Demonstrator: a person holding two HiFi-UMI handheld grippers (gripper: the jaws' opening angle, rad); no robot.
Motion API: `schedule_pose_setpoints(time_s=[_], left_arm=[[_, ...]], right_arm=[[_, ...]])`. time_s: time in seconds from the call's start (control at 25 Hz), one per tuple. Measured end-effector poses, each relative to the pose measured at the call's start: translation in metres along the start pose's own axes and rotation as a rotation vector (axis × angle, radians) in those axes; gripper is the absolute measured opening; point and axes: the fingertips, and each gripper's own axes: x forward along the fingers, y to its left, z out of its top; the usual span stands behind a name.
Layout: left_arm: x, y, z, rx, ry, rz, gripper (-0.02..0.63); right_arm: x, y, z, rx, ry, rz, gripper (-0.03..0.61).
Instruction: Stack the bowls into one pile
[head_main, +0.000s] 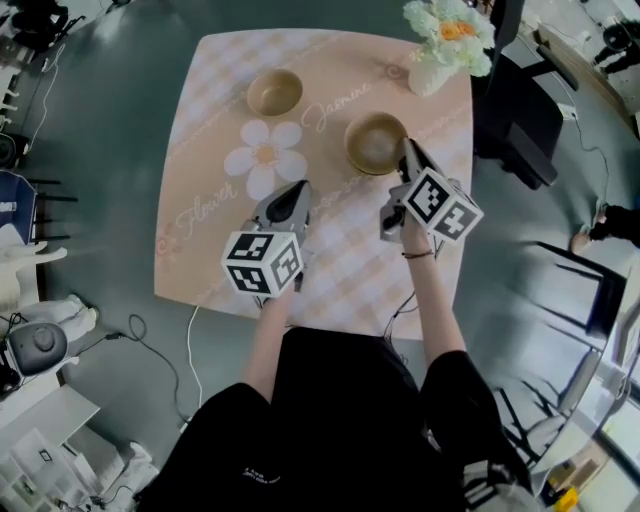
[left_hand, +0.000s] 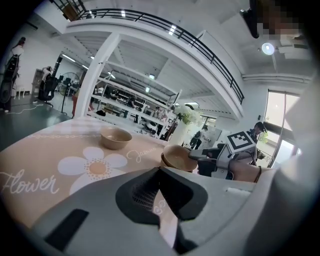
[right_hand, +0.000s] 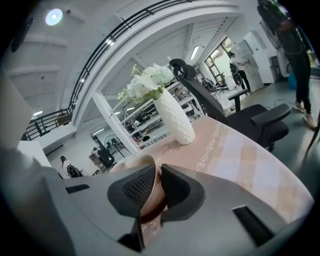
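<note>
Two tan bowls stand on the flower-print tablecloth. The far bowl sits alone near the back. The nearer bowl is at the right, and my right gripper is shut on its near rim, one jaw inside and one outside. In the left gripper view the right gripper reaches that bowl from the right. My left gripper hovers over the cloth left of the held bowl, jaw tips together, nothing in them.
A white vase of white flowers stands at the table's back right corner, just beyond the held bowl. A black office chair is off the table's right edge. A large white flower print lies between the bowls.
</note>
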Motion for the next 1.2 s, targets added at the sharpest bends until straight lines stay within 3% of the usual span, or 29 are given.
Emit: schedule_pose_setpoints(time_s=[0.28,0.52,0.72,0.92,1.08,1.2], left_arm=[[0.005,-0.003,-0.005,0.001,0.017,-0.012,-0.003],[0.01,-0.011,-0.007,0.002,0.029,-0.042,-0.003],[0.014,-0.018,-0.01,0.008,0.039,-0.056,-0.003],[0.016,-0.024,-0.014,0.01,0.05,-0.063,-0.003],[0.018,-0.027,-0.016,0.01,0.054,-0.062,-0.003],[0.019,-0.029,-0.017,0.008,0.055,-0.056,-0.003]], right_arm=[[0.004,-0.002,-0.004,-0.104,0.024,-0.015,0.028],[0.005,0.002,-0.006,-0.175,0.057,0.031,0.043],[0.005,-0.006,-0.003,-0.227,0.054,0.001,0.107],[0.013,-0.013,-0.015,-0.132,0.103,0.022,0.156],[0.018,-0.015,-0.026,-0.056,0.149,0.033,0.156],[0.021,-0.018,-0.031,-0.047,0.176,0.031,0.12]])
